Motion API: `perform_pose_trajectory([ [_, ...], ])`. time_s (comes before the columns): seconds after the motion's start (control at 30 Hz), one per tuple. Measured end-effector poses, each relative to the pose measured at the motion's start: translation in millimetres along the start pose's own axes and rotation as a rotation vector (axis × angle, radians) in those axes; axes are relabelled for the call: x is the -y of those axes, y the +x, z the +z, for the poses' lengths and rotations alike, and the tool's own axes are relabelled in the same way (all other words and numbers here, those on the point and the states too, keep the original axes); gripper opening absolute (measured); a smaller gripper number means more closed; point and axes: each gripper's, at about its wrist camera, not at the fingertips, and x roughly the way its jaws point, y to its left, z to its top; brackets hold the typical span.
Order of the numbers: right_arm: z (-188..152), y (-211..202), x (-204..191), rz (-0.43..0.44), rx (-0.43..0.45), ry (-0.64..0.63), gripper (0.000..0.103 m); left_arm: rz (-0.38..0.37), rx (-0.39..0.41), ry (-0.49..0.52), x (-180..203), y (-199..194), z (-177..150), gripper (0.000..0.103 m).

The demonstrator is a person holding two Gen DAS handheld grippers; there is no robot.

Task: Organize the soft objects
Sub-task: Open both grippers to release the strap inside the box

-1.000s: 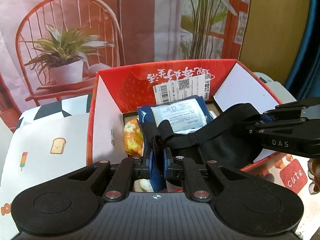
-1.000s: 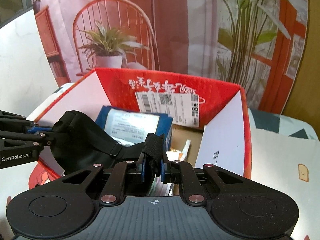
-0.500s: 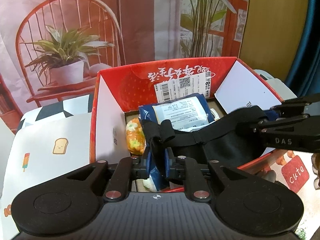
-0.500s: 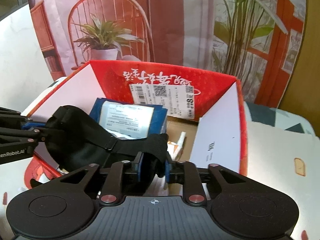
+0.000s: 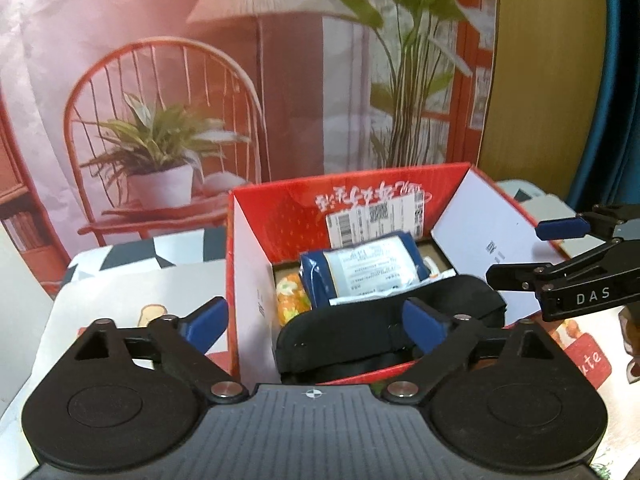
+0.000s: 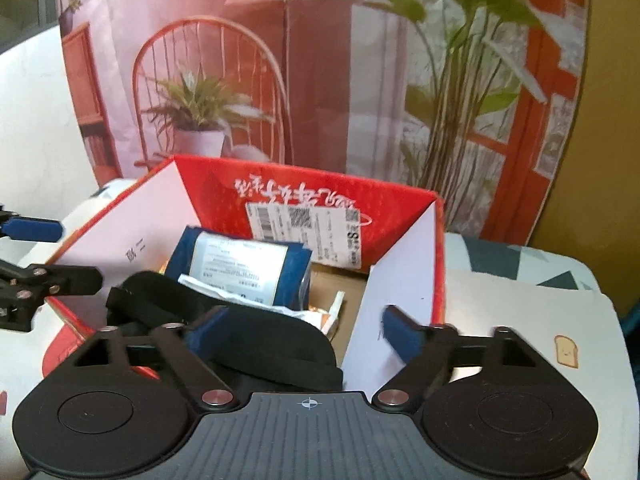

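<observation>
Black strapped pouch (image 5: 384, 332), slumped in red box (image 5: 280, 216)

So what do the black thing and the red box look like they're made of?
Black thing: likely soft matte fabric with webbing straps; it sags over the box's edge. Red box: printed cardboard, slight sheen, with white inner flaps and a brown floor.
</observation>
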Motion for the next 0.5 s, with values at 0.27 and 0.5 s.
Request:
perform_pose_trajectory([
  [0.27, -8.8, -21.8, 4.5, -0.008, 0.052, 0.058, 0.103, -0.008, 0.044, -0.048, 2.2, -25.8, -7.9, 0.103],
  [0.5, -17.9, -38.9, 1.5, 0.004, 0.078, 0.065, 0.103, -0.029, 0.053, -0.059, 9.2, -41.5, -16.9, 0.103],
])
